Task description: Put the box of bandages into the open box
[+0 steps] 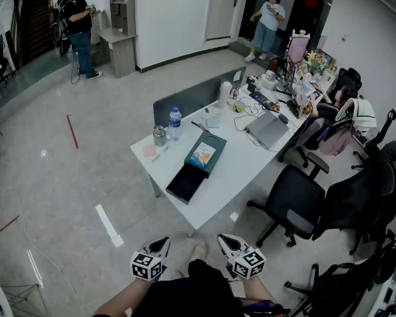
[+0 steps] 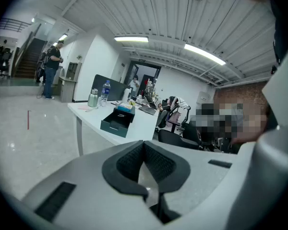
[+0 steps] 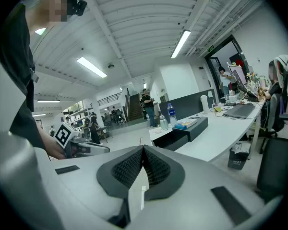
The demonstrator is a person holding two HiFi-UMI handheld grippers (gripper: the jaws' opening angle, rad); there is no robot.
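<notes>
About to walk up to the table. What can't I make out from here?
- Bandage box print: too small in every view.
- Open box inside: dark in the head view; its walls hide the floor in both gripper views.
- Far-end table clutter: too small to name in the head view.

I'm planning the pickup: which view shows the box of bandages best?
The head view: from above, the box of bandages lies on top of the teal open box, beside its open part. Both gripper views show it only small, distant and side-on.
</notes>
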